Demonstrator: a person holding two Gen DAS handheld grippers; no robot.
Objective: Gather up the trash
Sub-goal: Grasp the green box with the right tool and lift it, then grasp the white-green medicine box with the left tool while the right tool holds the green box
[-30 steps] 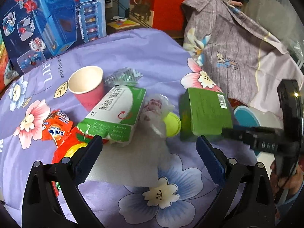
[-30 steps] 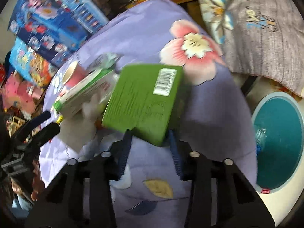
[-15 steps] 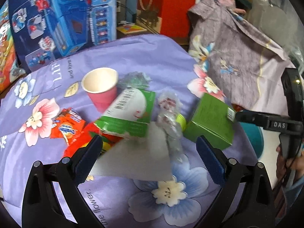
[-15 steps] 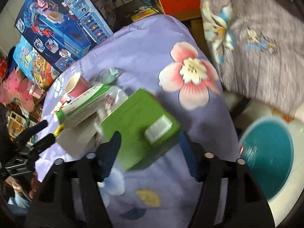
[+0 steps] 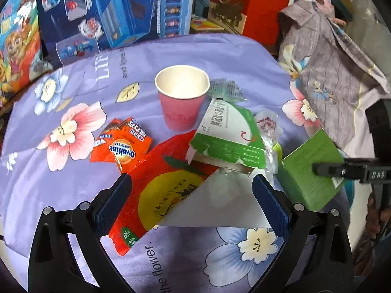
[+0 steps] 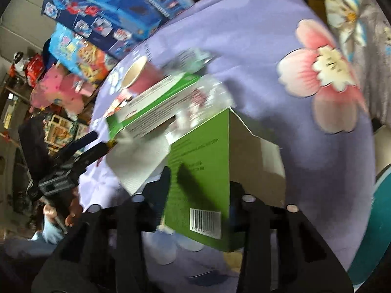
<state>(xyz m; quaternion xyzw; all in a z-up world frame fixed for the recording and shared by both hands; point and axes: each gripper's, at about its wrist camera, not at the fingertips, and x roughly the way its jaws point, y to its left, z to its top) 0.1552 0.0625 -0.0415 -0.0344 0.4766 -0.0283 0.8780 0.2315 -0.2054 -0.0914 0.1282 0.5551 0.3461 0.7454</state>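
Observation:
Trash lies piled on a purple flowered cloth [image 5: 73, 183]: a pink paper cup [image 5: 182, 107], a green-and-white carton [image 5: 229, 136], an orange Ovaltine sachet [image 5: 122, 144], a red wrapper [image 5: 166, 190], a white paper sheet [image 5: 220, 205] and crumpled clear plastic [image 5: 267, 127]. My left gripper [image 5: 190, 180] hangs open over the red wrapper and the paper, holding nothing. A green box [image 6: 200, 161] stands tipped up on an edge at the cloth's right side. My right gripper [image 6: 199, 178] is closing, its pads on either side of the green box [image 5: 310, 171].
Blue toy boxes [image 5: 117, 12] and a red bag [image 5: 256, 5] stand behind the cloth. A grey shirt [image 5: 330, 68] lies to the right. A teal bin [image 6: 381, 219] sits below the cloth's right edge. A person's hand [image 6: 70, 210] holds the left gripper.
The green box went from lying flat to tipped up on edge between the right fingers, which spread and came together again. The left gripper drew back, and the red wrapper now shows.

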